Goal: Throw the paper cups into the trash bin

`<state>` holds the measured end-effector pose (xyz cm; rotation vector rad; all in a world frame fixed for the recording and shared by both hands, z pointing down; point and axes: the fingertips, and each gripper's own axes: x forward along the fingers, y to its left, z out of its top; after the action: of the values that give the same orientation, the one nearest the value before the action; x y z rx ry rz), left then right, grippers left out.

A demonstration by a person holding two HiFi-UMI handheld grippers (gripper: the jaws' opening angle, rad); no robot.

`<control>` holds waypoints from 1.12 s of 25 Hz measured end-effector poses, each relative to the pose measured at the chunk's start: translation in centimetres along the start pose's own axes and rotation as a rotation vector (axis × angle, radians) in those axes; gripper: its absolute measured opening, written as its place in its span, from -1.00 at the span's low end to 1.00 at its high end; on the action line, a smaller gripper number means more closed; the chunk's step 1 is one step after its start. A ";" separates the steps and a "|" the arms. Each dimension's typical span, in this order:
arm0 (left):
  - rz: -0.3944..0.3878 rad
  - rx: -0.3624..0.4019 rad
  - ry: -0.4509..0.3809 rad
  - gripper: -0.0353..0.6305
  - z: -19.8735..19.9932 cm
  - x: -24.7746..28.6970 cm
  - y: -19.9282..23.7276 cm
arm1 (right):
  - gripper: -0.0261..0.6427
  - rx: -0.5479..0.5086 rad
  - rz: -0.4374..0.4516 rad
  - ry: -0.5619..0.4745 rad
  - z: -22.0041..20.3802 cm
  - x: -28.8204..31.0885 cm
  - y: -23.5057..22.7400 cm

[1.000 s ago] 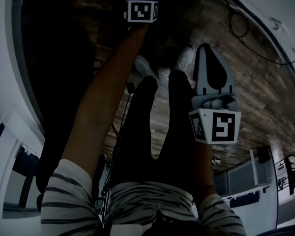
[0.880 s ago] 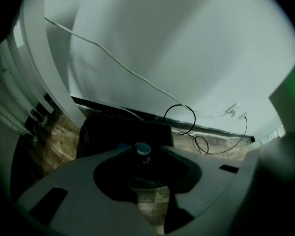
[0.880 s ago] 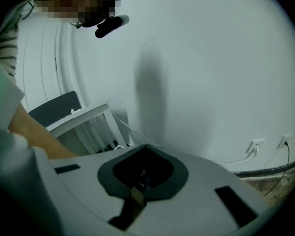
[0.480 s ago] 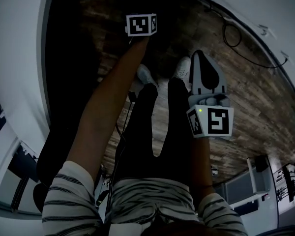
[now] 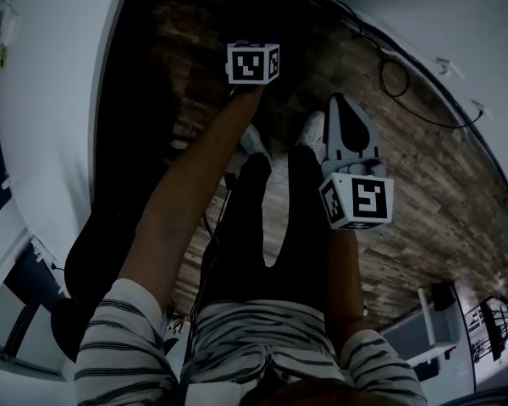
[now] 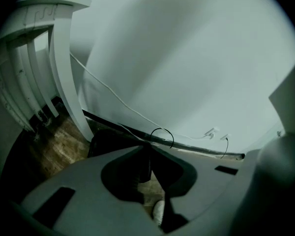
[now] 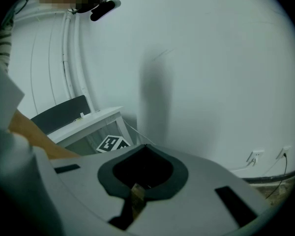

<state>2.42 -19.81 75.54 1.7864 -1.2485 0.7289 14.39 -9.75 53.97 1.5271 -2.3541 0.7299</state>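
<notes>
Nearest you, your striped shirt (image 5: 237, 345) and dark trousers (image 5: 309, 218) fill the head view, since you stand looking straight down. Your right gripper (image 5: 340, 106) hangs beside your right leg, jaws together on nothing; idle, I judge, with nothing to carry. Farther out, your left gripper (image 6: 148, 144) reaches over the wooden floor (image 5: 440, 176); its jaws have just been closing and now meet with nothing between them. No paper cup shows in any view. The dark bulk (image 5: 127, 167) by your left arm may be the trash bin, though I cannot tell. Beyond, a cable (image 6: 172, 140) runs along the white wall (image 6: 187, 58)
</notes>
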 end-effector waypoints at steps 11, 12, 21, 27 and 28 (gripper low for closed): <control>-0.025 -0.074 -0.086 -0.81 2.1 -6.6 -1.3 | -0.89 -0.027 -0.004 0.023 1.2 -1.2 0.3; -0.028 -0.073 -0.095 -0.81 2.3 -7.3 -1.4 | -0.89 -0.028 -0.004 0.022 1.5 -1.4 0.4; -0.056 -0.015 -0.156 -0.82 5.0 -13.9 -3.6 | -0.89 -0.066 0.024 0.013 5.4 -3.3 3.0; -0.069 0.013 -0.203 -0.82 6.8 -18.7 -5.4 | -0.89 -0.078 0.032 -0.004 8.7 -5.1 4.4; -0.070 0.009 -0.214 -0.82 7.2 -19.5 -5.7 | -0.89 -0.073 0.033 -0.011 9.3 -5.4 4.3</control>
<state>1.14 -15.99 54.32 1.9453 -1.3143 0.5153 13.42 -9.06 42.42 1.4694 -2.3916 0.6366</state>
